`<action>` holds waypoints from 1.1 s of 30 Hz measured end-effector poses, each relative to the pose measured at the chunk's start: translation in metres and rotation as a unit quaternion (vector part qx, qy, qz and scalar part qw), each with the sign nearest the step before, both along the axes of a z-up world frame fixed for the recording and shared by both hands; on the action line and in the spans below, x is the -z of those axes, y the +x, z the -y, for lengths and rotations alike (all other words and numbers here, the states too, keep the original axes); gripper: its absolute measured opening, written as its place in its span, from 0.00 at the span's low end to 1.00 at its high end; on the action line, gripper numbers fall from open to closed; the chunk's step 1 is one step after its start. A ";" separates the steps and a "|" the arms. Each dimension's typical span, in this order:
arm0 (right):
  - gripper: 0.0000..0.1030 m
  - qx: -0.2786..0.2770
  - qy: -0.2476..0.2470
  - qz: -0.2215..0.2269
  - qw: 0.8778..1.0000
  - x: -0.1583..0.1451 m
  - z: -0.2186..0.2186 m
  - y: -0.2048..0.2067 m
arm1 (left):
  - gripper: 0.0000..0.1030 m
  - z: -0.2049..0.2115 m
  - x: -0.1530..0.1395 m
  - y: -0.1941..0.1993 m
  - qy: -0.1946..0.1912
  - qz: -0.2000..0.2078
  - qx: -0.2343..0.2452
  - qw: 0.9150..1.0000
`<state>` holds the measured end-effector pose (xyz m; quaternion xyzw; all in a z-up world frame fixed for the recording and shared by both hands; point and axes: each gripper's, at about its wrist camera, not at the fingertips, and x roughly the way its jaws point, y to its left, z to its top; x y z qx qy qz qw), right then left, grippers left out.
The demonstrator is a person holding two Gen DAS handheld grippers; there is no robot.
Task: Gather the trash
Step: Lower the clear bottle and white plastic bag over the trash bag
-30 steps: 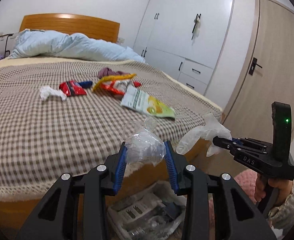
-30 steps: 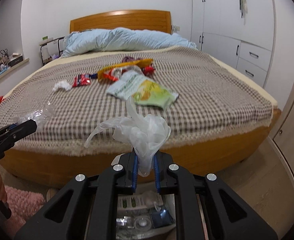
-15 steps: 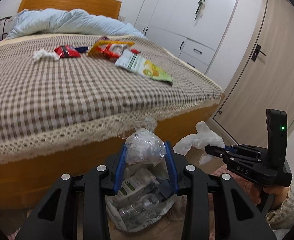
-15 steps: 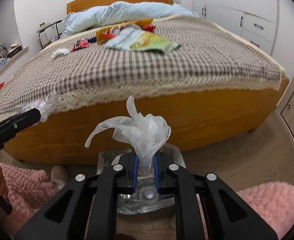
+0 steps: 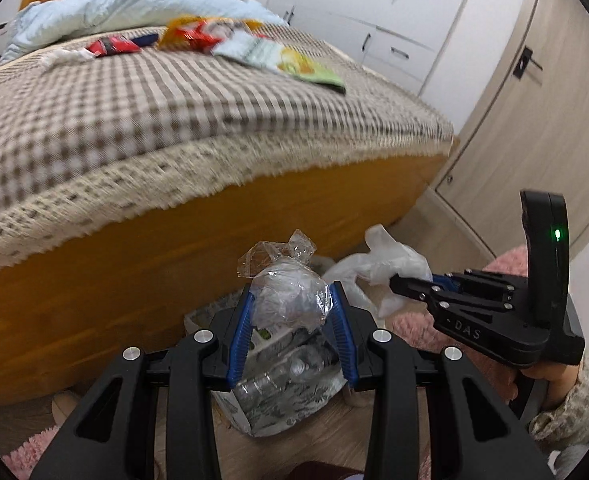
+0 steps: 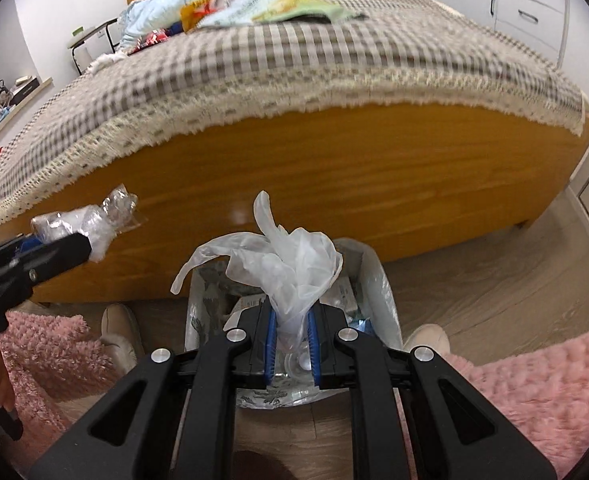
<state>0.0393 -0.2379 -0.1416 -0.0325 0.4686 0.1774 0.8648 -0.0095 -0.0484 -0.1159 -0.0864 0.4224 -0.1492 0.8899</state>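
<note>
Above the lined trash bin (image 6: 378,280) at the foot of the bed (image 6: 334,168): left gripper (image 5: 290,312), jaws part-open, blue pads pressed on a crumpled clear plastic wrapper (image 5: 288,292); right gripper (image 6: 291,332), jaws nearly closed, pinching a wadded white plastic glove (image 6: 290,268) directly over the bin's mouth. Against a second earlier, both grips are unchanged, both grippers have sunk and tipped downward, and the bin, formerly at the frame's bottom edge, now lies just beneath the held trash. Snack wrappers (image 5: 290,56) remain on the checked bedspread (image 5: 134,100).
</note>
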 end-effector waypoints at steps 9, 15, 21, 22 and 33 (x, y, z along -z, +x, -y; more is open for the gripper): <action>0.13 -0.006 -0.016 -0.024 1.000 0.021 0.001 0.004 | 0.34 0.017 0.040 0.011 0.008 -0.078 0.027 0.997; 0.13 0.000 -0.029 -0.040 0.999 0.036 0.007 0.008 | 0.34 0.020 0.062 0.019 -0.007 -0.127 0.028 0.991; 0.13 0.001 -0.033 -0.054 0.998 0.047 0.005 0.014 | 0.34 0.013 0.085 0.028 -0.014 -0.168 0.006 0.986; 0.13 0.001 -0.033 -0.056 0.998 0.049 0.003 0.015 | 0.34 0.011 0.090 0.030 -0.014 -0.176 0.000 0.984; 0.13 0.007 -0.035 -0.066 0.997 0.063 -0.003 0.022 | 0.34 -0.009 0.132 0.037 -0.044 -0.257 -0.045 0.964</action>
